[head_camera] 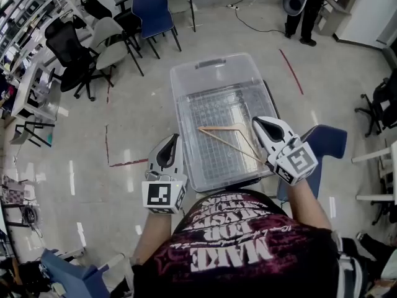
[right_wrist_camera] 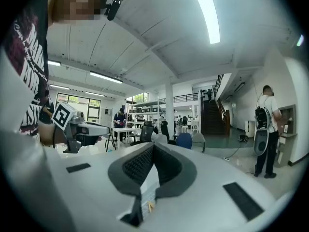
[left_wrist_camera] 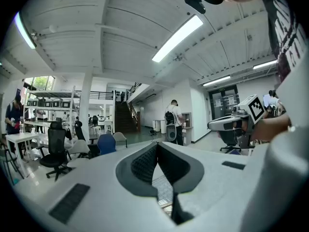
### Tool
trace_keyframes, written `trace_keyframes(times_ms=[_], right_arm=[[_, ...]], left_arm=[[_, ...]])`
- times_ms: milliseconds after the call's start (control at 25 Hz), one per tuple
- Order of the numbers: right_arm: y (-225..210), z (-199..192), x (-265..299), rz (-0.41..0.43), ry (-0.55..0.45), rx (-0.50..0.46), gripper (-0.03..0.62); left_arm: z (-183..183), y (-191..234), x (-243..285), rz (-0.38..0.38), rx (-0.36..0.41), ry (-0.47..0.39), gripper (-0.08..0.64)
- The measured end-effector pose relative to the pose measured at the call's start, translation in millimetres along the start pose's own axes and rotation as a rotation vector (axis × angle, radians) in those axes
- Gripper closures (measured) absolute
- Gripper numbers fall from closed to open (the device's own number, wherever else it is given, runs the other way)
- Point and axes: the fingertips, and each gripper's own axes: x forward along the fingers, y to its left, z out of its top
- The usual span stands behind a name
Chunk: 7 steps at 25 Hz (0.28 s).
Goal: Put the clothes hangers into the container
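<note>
Seemingly the placing itself is finished: a wooden hanger (head_camera: 228,139) is lying flat inside the clear container (head_camera: 211,64), on the wire grid (head_camera: 217,113) that is covering its floor, close to the wall nearest the person. The left gripper (head_camera: 175,139) and the right gripper (head_camera: 256,121) are hovering roughly level over that near edge. The fingers (left_wrist_camera: 142,163) of each are pressing together at the tips and gripping nothing. No other hanger is showing, so I am judging the step in hand to be a clean withdrawal. That means keeping both grippers above the rim and clear of the hanger's slim bars, so nothing is getting nudged or dragged out.

The hanger is looking like pale, smooth wood in a thin triangle. The container is looking like translucent plastic with rounded corners, and the grid like fine metal wire. The finger pads are showing a dark, ribbed face.
</note>
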Motion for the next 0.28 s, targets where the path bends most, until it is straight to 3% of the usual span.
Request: trace_keyframes(times_ms=[280], right_arm=[[-13,0,3,-0.002,-0.002,-0.009,0.589]], left_arm=[[-1,-6,5,-0.001,0.006,-0.002,0.554]])
